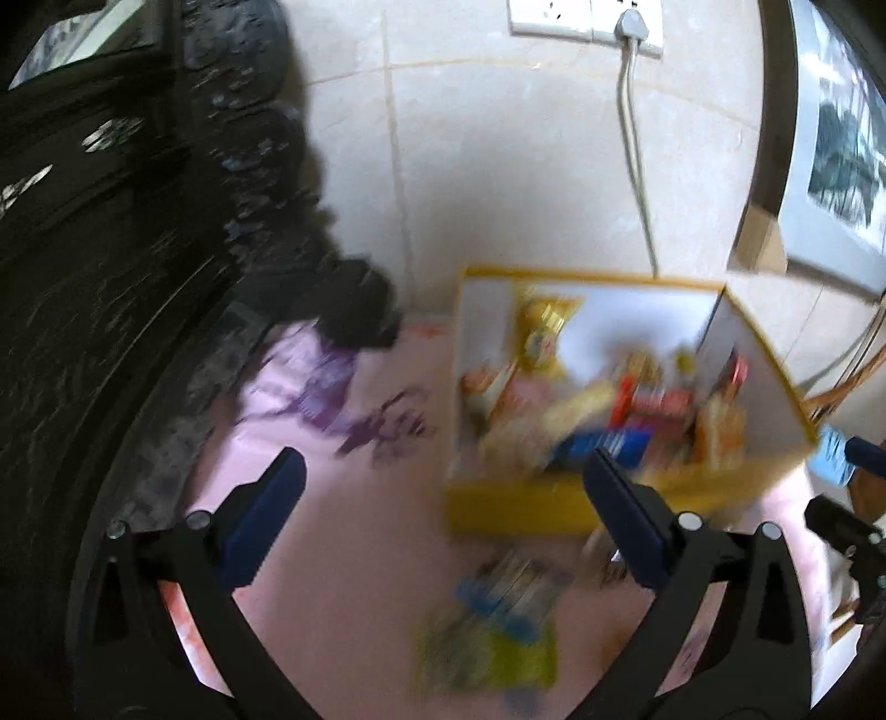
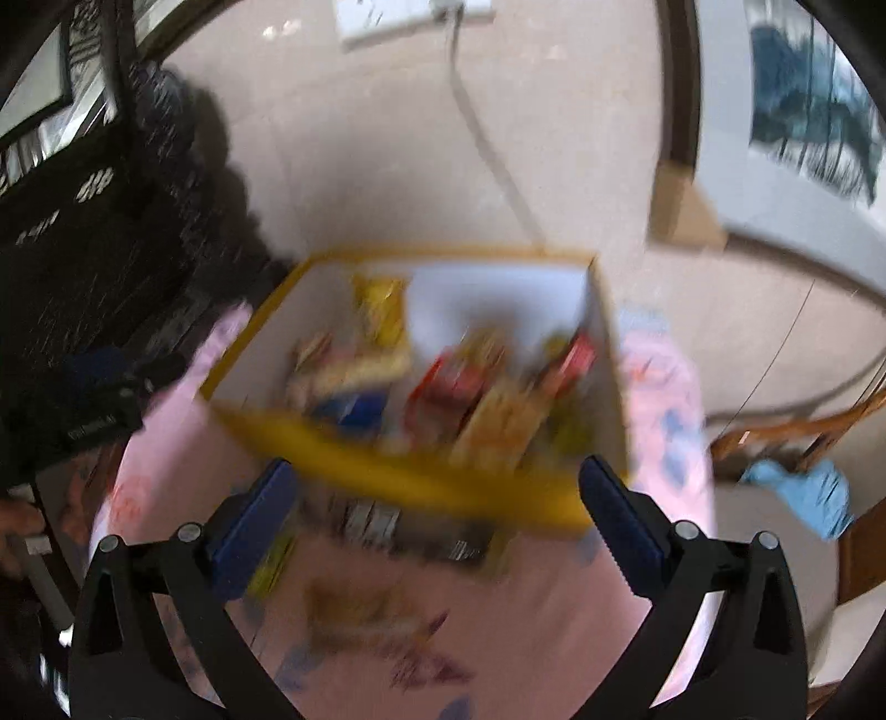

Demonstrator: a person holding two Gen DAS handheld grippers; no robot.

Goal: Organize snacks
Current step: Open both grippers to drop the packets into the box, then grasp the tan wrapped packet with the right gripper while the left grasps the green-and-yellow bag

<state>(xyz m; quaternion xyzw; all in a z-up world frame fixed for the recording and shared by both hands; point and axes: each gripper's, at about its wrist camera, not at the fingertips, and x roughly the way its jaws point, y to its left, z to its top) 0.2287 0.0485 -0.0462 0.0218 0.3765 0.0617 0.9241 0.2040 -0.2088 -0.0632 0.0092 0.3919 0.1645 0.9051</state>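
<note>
— Snacks: where do they sit from where you stand?

— Most of them are packed inside the yellow-rimmed box (image 1: 620, 498), which rests on the pink cloth (image 1: 343, 543) near the tiled wall (image 1: 498, 166). From my right wrist camera the same box (image 2: 421, 482) fills the middle of the view, with blurred red, blue and yellow packets (image 2: 443, 387) standing in it. I cannot read any labels; both views are smeared.

— Anything outside the box?

— Yes. From my left wrist camera a yellow-green packet with blue on it (image 1: 493, 637) lies flat on the cloth, just in front of the box's near wall. My right view shows a dark packet (image 2: 410, 526) lying against that wall and another yellowish one (image 2: 360, 609) on the cloth (image 2: 498, 637) nearer to me.

— And your grippers?

— My left gripper (image 1: 443, 498) is spread wide, nothing between its blue pads (image 1: 266, 515), and it hangs above the cloth with its right finger in front of the box's near wall. My right gripper (image 2: 437, 498) is spread wide as well, holding nothing, its fingers framing the box's near wall from above.

— What else is around?

— A white cable (image 1: 637, 166) runs down the wall from a socket (image 1: 587, 22) to behind the box, and a dark carved cabinet (image 1: 111, 249) stands to the left.
</note>
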